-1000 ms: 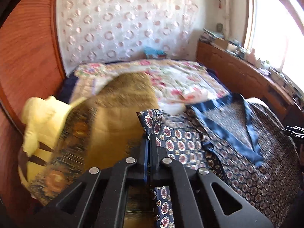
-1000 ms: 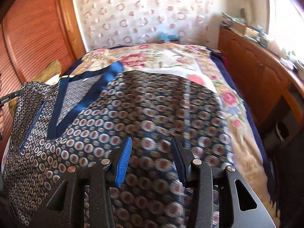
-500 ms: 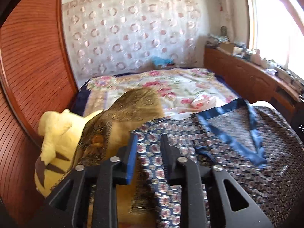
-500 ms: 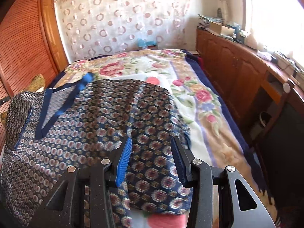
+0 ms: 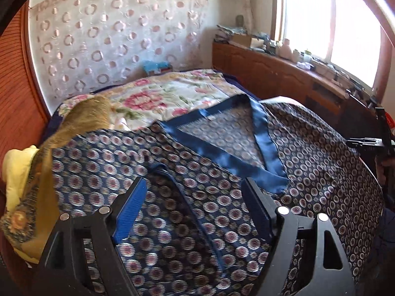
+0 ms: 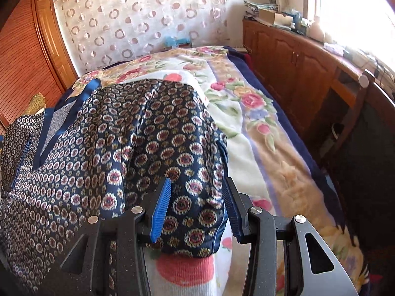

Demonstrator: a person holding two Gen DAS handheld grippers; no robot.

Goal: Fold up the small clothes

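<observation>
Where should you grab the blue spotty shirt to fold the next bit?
Probably the sleeve's cuff end on the patterned shirt, lying flat near the right gripper. Come from the flowered blanket side, pinching the free hem: it is a loose edge, so it should lift easily. The left gripper has just been opening, holding nothing.

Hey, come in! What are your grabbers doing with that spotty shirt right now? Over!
Left gripper just opened, holding nothing. Right gripper open over sleeve. Patterned shirt flat on bed. Gold cloth alongside.
</observation>
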